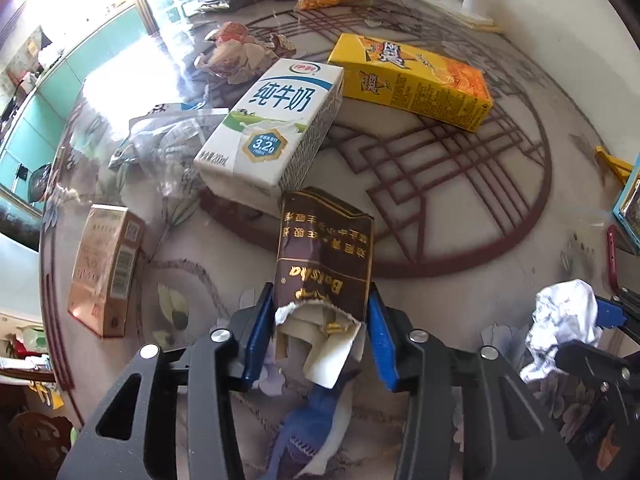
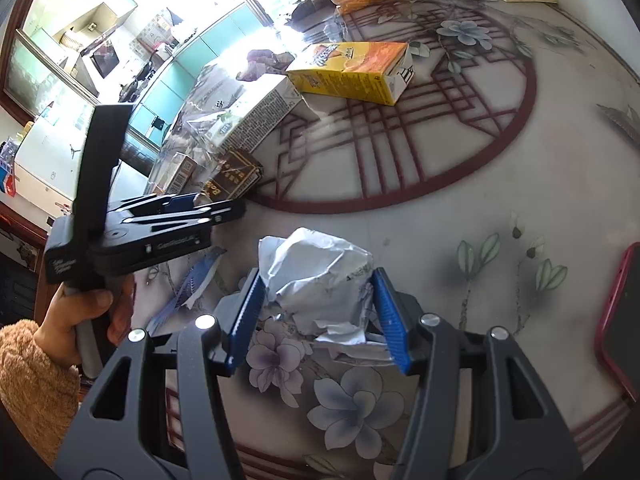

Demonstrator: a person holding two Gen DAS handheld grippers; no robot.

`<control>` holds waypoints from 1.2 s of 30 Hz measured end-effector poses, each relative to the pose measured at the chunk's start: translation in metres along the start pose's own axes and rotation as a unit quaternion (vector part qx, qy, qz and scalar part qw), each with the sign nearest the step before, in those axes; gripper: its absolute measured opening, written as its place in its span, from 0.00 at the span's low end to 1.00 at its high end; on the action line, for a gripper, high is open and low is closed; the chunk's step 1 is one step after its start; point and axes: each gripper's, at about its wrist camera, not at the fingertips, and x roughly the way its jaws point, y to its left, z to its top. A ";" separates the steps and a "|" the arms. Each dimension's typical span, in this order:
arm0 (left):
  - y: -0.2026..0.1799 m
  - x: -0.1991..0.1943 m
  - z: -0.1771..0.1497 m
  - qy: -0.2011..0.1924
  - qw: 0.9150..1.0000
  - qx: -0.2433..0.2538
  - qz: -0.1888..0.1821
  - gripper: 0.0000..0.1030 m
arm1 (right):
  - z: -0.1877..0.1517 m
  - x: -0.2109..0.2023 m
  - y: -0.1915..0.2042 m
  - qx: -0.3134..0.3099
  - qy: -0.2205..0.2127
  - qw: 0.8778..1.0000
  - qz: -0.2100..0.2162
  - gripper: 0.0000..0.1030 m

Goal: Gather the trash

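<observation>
**Two trash items gripped on desk**

Brown cigarette pack, top torn open, lies on the desk w/ its open end between the blue pads of the left hand-held gripper. Pads touch pack on both sides = grasping it. Landmark = this pack.

Crumpled white paper wad sits to the right of the pack, clamped between blue pads of the right hand-held gripper; wad rests on desk's flower print. In left wrist view the same wad shows at lower right w/ right gripper's tips around it.

Just beyond the pack, touching or nearly touching its far end: white-blue milk carton, lying flat. Beyond the carton to the right: yellow drink carton, also flat. Left of the pack, apart from it: small tan box standing up. Clear plastic wrap beside milk carton, left side. Crumpled wrapper pile further back. Torn blue-white scrap under/near the pack's open end.

Right wrist view: a hand in a tan fuzzy sleeve holds the left gripper's handle. Red-edged phone at far right edge of desk, well apart from pack.
</observation>
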 end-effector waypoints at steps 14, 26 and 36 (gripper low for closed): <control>0.006 -0.029 -0.052 -0.010 0.999 -0.043 0.012 0.44 | -0.002 0.006 0.006 -0.023 0.008 0.999 -0.028 0.59; 0.012 -0.028 -0.044 -0.015 0.998 -0.064 0.021 0.65 | -0.004 0.006 0.007 -0.027 0.006 0.999 -0.042 0.76; 0.011 -0.029 -0.054 -0.034 0.995 -0.086 0.029 0.41 | -0.005 0.010 0.012 -0.043 0.012 0.998 -0.036 0.55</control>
